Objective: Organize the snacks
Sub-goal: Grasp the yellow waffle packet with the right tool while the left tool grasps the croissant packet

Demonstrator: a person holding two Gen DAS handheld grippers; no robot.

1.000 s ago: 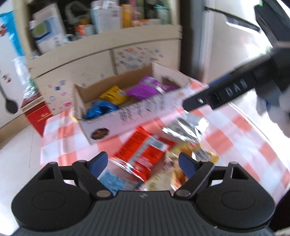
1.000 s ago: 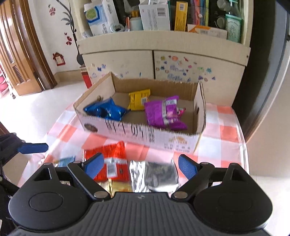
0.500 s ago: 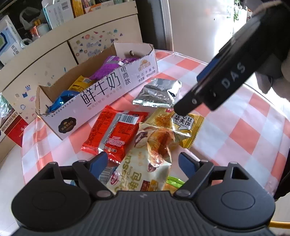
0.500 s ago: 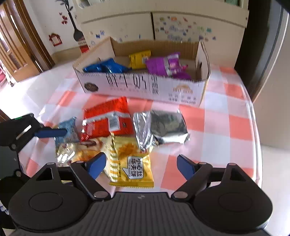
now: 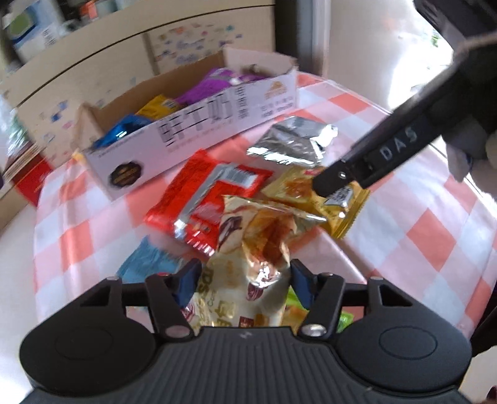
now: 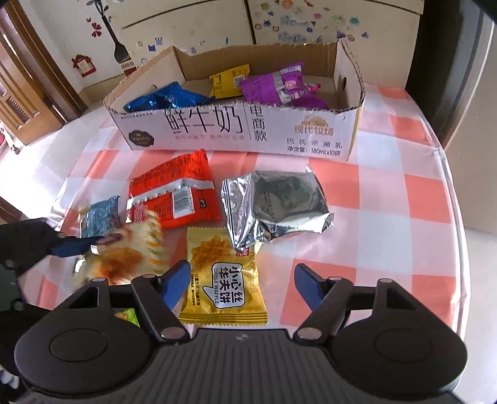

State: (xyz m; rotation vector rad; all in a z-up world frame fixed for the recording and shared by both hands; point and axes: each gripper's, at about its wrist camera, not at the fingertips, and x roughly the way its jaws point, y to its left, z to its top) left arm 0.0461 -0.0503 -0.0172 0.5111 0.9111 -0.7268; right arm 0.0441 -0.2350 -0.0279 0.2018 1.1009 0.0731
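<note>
My left gripper is closing its jaws, and its pads pinch a cream and gold snack bag that crumples between them. The same bag looks blurred in the right wrist view. My right gripper is also closing. A yellow waffle packet lies between its fingers, and the right pad stands clear of it. Beside these lie a red packet, a silver packet and a light blue packet. Behind them the cardboard box holds blue, yellow and purple packets.
The snacks lie on a table with a red and white checked cloth, whose edge curves down the right side. A green packet peeks out under my right gripper. A stickered cabinet stands behind the box and a wooden door at far left.
Both grippers have sunk toward the loose snacks. The left jaws have narrowed onto the cream bag, which now stands crumpled. The right jaws have narrowed around the yellow waffle packet.
</note>
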